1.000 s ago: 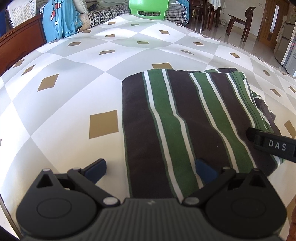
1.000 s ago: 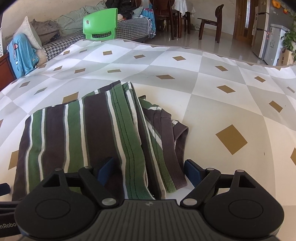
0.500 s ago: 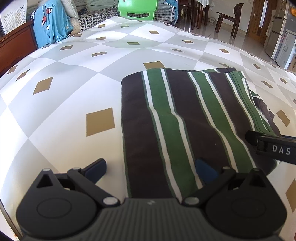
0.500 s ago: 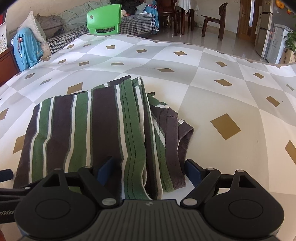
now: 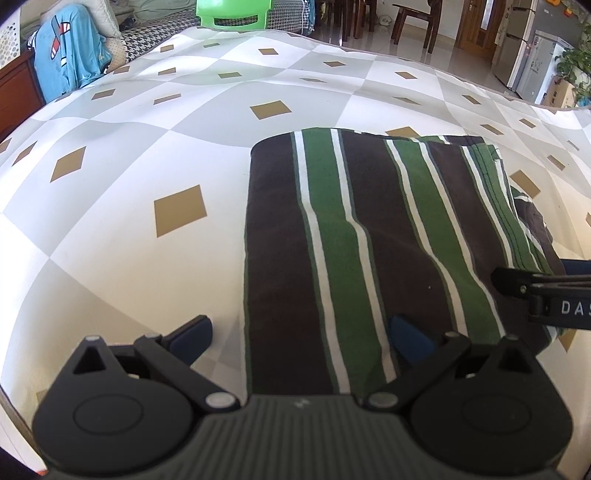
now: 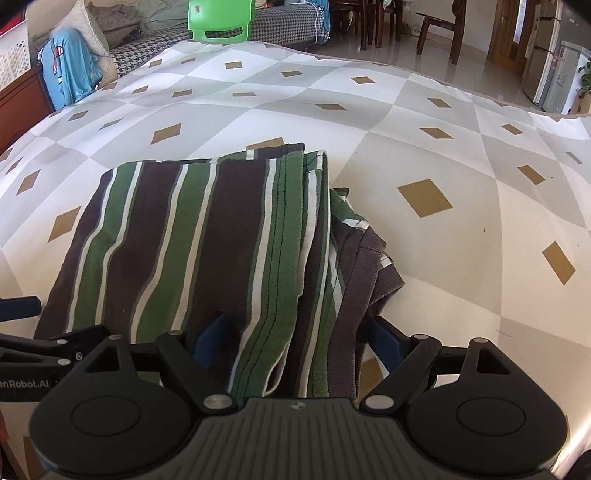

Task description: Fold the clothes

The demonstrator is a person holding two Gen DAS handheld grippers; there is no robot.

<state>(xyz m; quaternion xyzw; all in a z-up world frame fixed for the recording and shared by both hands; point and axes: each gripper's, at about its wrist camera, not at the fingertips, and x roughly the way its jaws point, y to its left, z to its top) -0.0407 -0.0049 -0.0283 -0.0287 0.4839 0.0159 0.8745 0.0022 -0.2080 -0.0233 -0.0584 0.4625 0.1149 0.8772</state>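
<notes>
A folded shirt with dark brown, green and white stripes lies flat on the checked cover. My left gripper is open low over the shirt's near left corner, one finger on the cover and the other over the cloth. In the right wrist view the shirt shows its layered hem and a grey sleeve end poking out on the right. My right gripper is open and straddles that near right edge. Its arm shows at the right of the left wrist view.
The white and grey cover with tan diamonds stretches far beyond the shirt. A green plastic chair and a houndstooth sofa stand at the far edge. A blue garment hangs at the far left. Wooden chairs and a fridge are further back.
Both views have tilted up slightly, so more of the far room shows. The shirt lies where it was and both grippers stay open over its near edge.
</notes>
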